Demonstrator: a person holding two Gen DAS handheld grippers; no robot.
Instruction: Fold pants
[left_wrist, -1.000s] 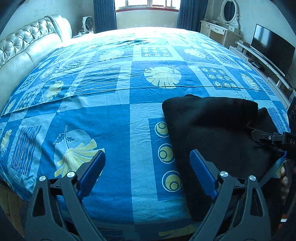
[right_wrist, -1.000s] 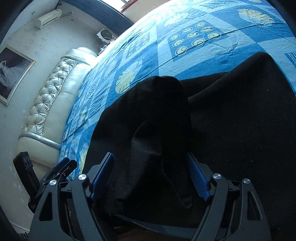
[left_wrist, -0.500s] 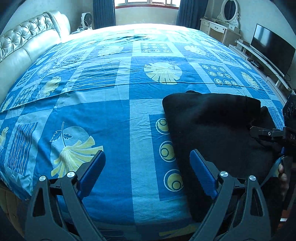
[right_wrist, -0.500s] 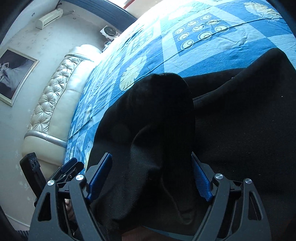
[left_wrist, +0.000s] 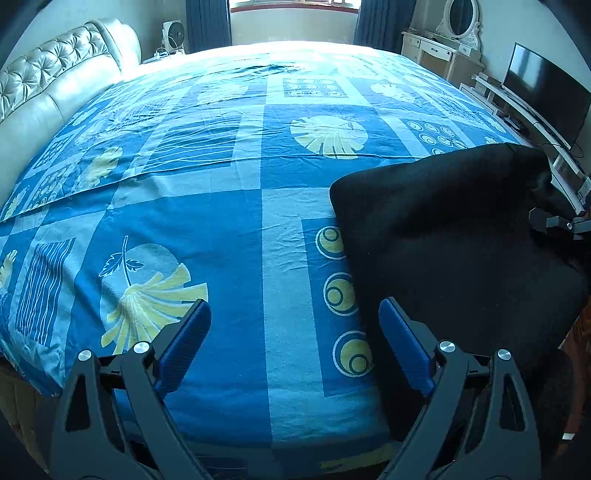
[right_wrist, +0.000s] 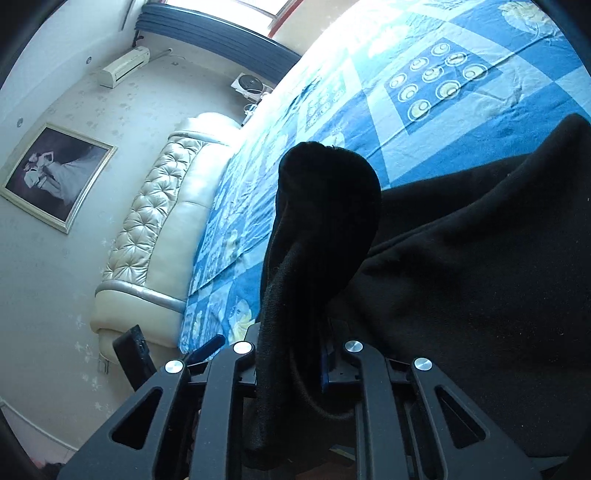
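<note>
Left gripper (left_wrist: 294, 343) spread wide, nothing between its pads, hovering over blue patterned bedspread (left_wrist: 221, 221); black pants (left_wrist: 454, 229) lie just to its right. Right gripper (right_wrist: 291, 354) jaws have just been closing, now pinching a raised fold of the pants (right_wrist: 325, 206); the rest spreads right.

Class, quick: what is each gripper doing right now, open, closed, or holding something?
Left gripper: open, holding nothing.
Right gripper: jaws have just closed on a fold of the black pants.
</note>
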